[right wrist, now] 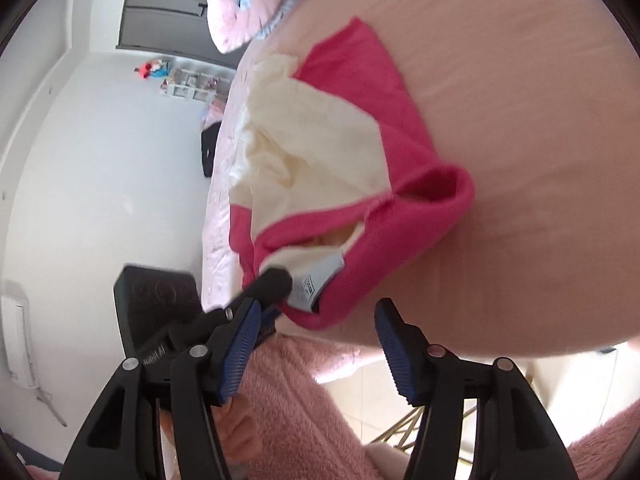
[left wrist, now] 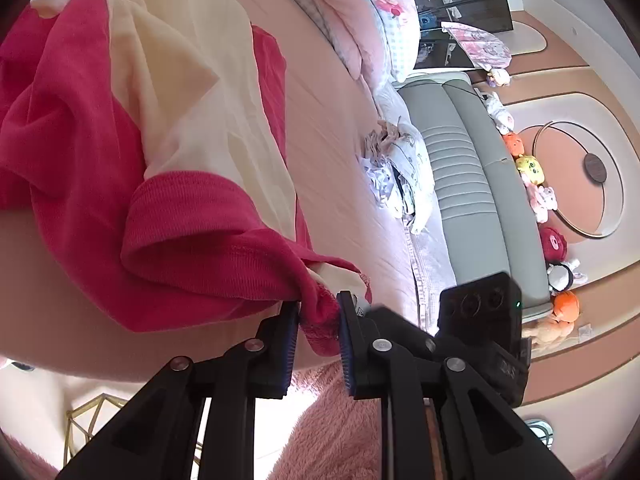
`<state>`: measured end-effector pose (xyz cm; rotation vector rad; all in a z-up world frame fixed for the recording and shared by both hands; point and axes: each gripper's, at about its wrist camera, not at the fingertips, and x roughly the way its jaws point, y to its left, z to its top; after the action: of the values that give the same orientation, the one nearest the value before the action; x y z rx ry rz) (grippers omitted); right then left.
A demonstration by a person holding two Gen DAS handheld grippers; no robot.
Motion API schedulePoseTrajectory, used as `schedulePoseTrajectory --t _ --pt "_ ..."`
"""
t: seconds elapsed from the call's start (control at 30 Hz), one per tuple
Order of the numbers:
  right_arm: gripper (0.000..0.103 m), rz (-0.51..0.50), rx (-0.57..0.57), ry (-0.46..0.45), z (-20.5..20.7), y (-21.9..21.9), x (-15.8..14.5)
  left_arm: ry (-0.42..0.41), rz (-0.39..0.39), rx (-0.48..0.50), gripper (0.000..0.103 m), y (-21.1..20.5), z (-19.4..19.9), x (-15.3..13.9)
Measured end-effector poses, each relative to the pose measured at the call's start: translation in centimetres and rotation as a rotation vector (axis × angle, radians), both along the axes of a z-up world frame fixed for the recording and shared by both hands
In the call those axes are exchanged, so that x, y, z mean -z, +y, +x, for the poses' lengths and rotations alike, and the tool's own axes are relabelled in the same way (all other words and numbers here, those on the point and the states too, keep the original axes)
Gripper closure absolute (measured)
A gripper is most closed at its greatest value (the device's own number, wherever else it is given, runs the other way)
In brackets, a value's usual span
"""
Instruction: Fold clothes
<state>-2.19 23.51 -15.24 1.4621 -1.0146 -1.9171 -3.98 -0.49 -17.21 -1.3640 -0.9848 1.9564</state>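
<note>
Garment (left wrist: 100, 128), pink and cream, nipped at its pink hem by left gripper (left wrist: 318, 332), pads tight on fabric. Right gripper (right wrist: 316, 336) parted, nothing between its 2 pads. Rest sprawled across pink bed (right wrist: 520, 120).

Left wrist view: set behind the left tongs (left wrist: 318, 320), aimed forward and downward along them across the pink bed (left wrist: 332, 140); the pink-and-cream garment (left wrist: 132, 152) is seen at very close range, the grey headboard (left wrist: 472, 168) farther off.

Right wrist view: set behind the right tongs (right wrist: 316, 340), aimed downward over the bed's near edge, close to the garment.

Shared field: the garment, the bed, and the other hand's tongs are seen in both views.
</note>
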Motion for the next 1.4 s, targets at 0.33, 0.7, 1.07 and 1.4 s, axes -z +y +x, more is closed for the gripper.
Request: schedulePoseTrajectory --t 0.33,0.7,1.07,1.4 --pt "0.087 -0.021 -0.015 0.009 0.5 -0.1 -1.3 -0.082 -0.038 0.002 0.071 -0.4 -0.2 1.8" --pt "0.086 -0.068 -0.012 0.018 1.6 1.2 -2.2 -0.127 -0.138 0.086 0.090 1.1 0.9 3.6" --pt "0.060 0.088 0.081 -0.132 1.3 3.5 1.3 -0.200 0.271 0.002 0.091 -3.1 0.3 2.6" --pt "0.066 -0.075 0.031 -0.009 0.5 1.7 0.3 -0.112 0.030 0.033 0.091 -3.2 0.6 0.5"
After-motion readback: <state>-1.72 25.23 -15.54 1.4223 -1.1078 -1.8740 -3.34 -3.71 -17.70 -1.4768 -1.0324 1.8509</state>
